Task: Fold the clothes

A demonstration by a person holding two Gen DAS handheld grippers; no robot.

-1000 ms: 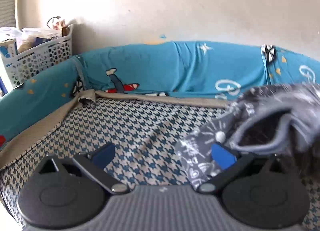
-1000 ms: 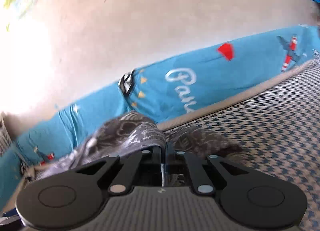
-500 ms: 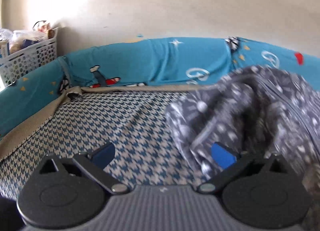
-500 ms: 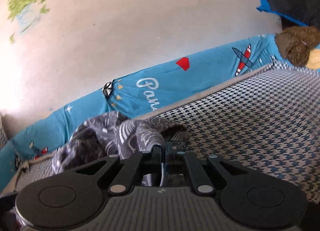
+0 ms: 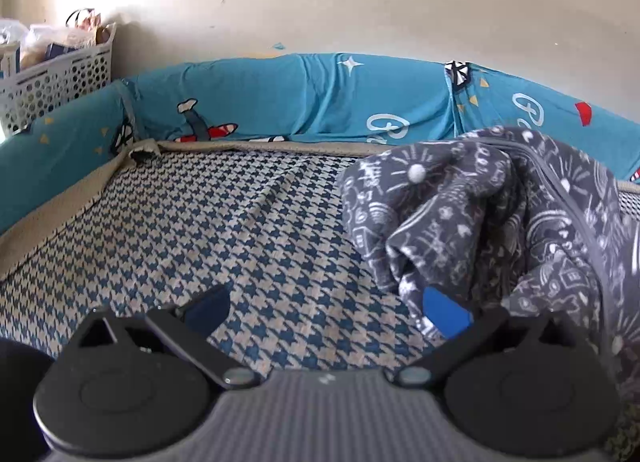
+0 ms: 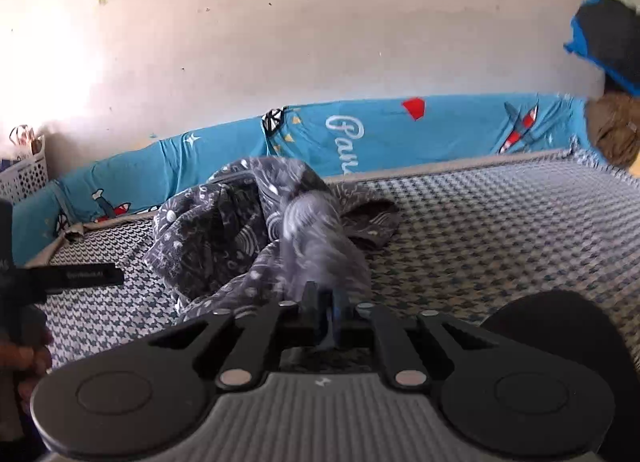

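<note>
grey white-doodled garment [image 5: 480, 198], blue-beige houndstooth sheet [image 5: 240, 230], turquoise bumper [image 5: 280, 98].

Grey printed garment [image 6: 320, 238] blurs just ahead of the right gripper [image 6: 326, 302].

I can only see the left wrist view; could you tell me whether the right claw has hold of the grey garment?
Observer: The right claw is nearly shut, and its jaws have just been opening. The garment runs in between its tips. It is blurred there, so I cannot tell whether they pinch it.
Operator: Thank you. Does any of it reach past what I see?
Observer: Yes, one end lies rumpled on the bed, out to the right, near the bumper.
Operator: Is anything else at that end of the bed?
Observer: A brown bundle sits at the far right corner.
</note>
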